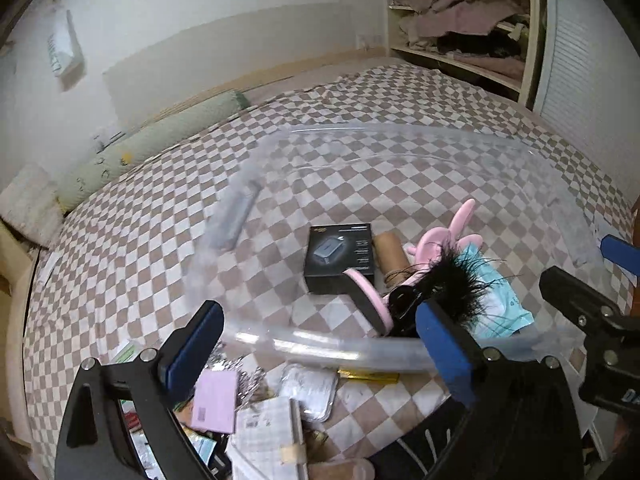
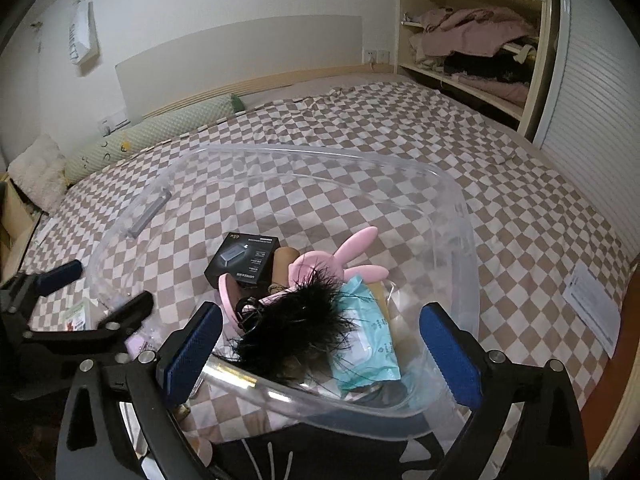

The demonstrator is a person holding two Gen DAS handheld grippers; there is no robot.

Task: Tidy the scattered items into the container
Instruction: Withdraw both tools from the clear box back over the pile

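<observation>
Sitting on the checkered bed [image 2: 460, 128] is the clear plastic container [image 2: 460, 216], an oval tub w/ its long axis running from near-left to far-right in the right wrist view. Inside, toward its near end: black box [image 2: 242, 258] lying flat, pink bunny-eared toy [image 2: 344, 256] w/ ears pointing away to the far right, black feathery item [image 2: 296, 324], teal packet [image 2: 368, 344], brown cardboard tube [image 1: 390, 250] lying on its side. Left gripper [image 1: 320, 332] fingers spread wide, straddling the tub's near rim, gripping nothing. Right gripper [image 2: 320, 340] fingers also wide apart over the near rim, empty. Scattered items [image 1: 260, 408] – pink card, plastic packets, papers – lie outside, just beside the tub's near-left edge.
</observation>
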